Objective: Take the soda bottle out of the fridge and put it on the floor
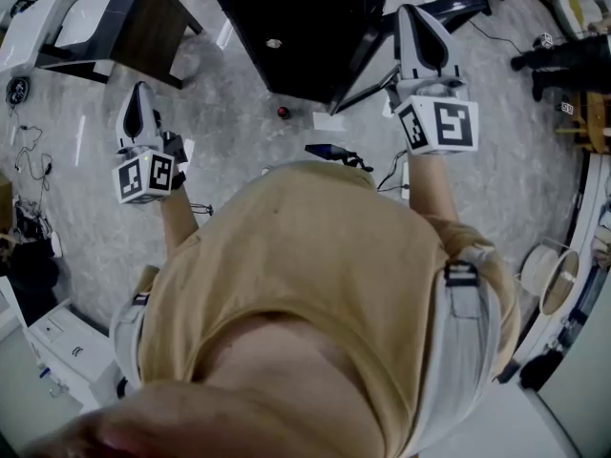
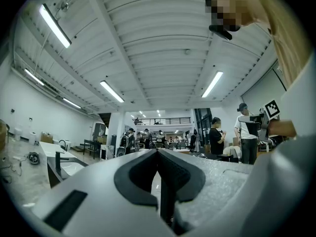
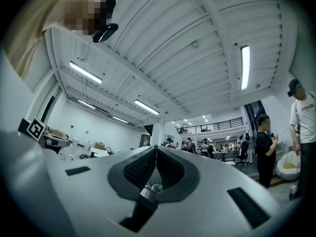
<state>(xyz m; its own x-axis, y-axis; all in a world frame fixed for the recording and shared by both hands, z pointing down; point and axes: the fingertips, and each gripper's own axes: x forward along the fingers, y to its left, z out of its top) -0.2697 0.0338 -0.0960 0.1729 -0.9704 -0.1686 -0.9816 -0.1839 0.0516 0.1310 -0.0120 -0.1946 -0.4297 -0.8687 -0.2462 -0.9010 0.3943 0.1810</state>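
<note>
I hold both arms bent in front of my chest, one claw in each hand. My left gripper (image 1: 140,92) sits at the left, its jaws pressed fully together with nothing between them. In the left gripper view its dark pads (image 2: 138,174) meet along one seam. My right gripper (image 1: 412,12) sits at the right, held farther out from me than the left. Its jaws are likewise closed and empty, with its pads (image 3: 138,169) touching at the tips. Both claws point away from me and tilt upward. The left marker cube (image 1: 145,175) and the right marker cube (image 1: 439,125) face up at me, just ahead of my bare left forearm (image 1: 177,219) and right forearm (image 1: 434,189).
</note>
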